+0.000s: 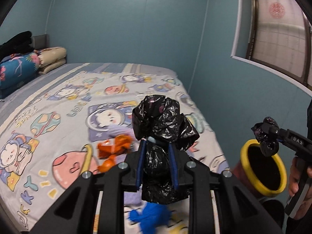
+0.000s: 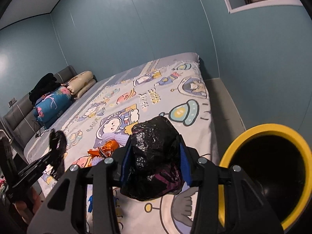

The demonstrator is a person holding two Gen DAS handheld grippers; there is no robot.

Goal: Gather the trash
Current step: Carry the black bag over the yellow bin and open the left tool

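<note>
Two grippers, left (image 1: 157, 152) and right (image 2: 154, 156), each clamping one black wad; one bin (image 2: 234, 148).

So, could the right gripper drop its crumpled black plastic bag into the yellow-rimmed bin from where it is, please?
Probably yes: the right gripper, shut on its crumpled black plastic bag, hangs beside the yellow-rimmed bin, whose mouth is uncovered.

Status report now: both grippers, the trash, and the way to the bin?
Left gripper shut on black plastic wad. Right gripper shut on black bag lump. Yellow-rimmed bin beside right gripper, mouth unobstructed. Orange wrapper on bed.
</note>
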